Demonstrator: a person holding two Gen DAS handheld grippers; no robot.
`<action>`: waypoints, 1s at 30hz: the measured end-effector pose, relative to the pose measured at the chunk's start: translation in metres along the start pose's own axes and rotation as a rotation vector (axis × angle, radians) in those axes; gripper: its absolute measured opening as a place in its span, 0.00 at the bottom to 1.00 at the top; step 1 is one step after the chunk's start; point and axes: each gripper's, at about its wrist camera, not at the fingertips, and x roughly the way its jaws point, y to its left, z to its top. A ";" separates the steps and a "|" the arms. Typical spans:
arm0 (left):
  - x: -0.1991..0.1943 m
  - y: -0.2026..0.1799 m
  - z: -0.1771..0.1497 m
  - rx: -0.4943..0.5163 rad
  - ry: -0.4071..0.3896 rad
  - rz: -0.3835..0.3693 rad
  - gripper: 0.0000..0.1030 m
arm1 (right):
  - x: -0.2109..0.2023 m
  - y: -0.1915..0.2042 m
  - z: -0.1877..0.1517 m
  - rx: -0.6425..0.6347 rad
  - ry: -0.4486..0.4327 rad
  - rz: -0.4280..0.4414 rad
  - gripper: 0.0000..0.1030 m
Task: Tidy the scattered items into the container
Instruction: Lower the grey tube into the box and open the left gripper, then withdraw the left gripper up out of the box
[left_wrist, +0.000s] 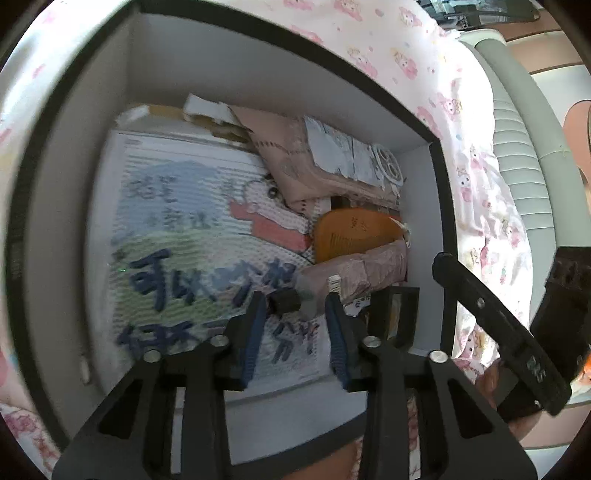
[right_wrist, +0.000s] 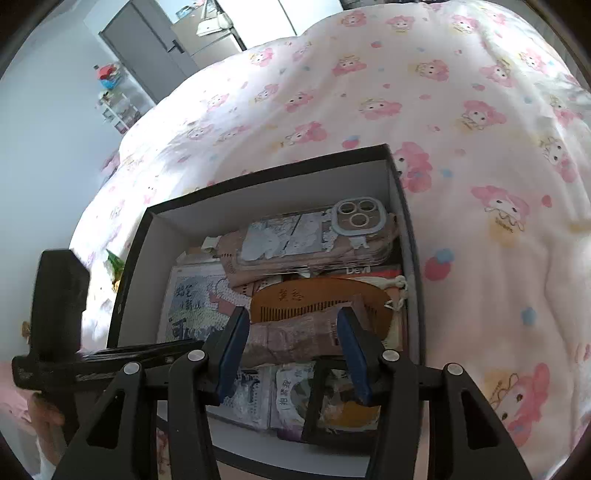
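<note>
A black-rimmed box (left_wrist: 258, 55) with white walls sits on the bed; it also shows in the right wrist view (right_wrist: 258, 175). Inside lie a picture card (left_wrist: 192, 229), a wooden comb (left_wrist: 354, 230) (right_wrist: 317, 297), a phone case (right_wrist: 317, 236) (left_wrist: 351, 155) and a pinkish tube (left_wrist: 351, 273) (right_wrist: 295, 338) with a black cap (left_wrist: 284, 301). My left gripper (left_wrist: 295, 314) is open over the box, its fingers either side of the tube's cap end. My right gripper (right_wrist: 291, 332) is open above the tube and holds nothing.
A pink cartoon-print bedspread (right_wrist: 443, 110) surrounds the box. Small packets (right_wrist: 288, 398) and a dark frame (right_wrist: 340, 402) lie at the box's near end. The other gripper's black body (left_wrist: 498, 332) (right_wrist: 62, 314) is close beside each view. A grey door (right_wrist: 147, 48) stands behind.
</note>
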 end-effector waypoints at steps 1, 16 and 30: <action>0.002 -0.003 0.001 0.005 -0.004 0.002 0.28 | 0.000 0.001 0.000 -0.004 -0.001 -0.002 0.45; -0.004 -0.020 0.007 0.025 -0.034 -0.012 0.28 | 0.010 -0.001 -0.004 -0.022 0.042 -0.028 0.45; -0.027 -0.019 0.007 0.070 -0.093 -0.037 0.28 | 0.024 0.008 -0.011 -0.112 0.078 -0.147 0.45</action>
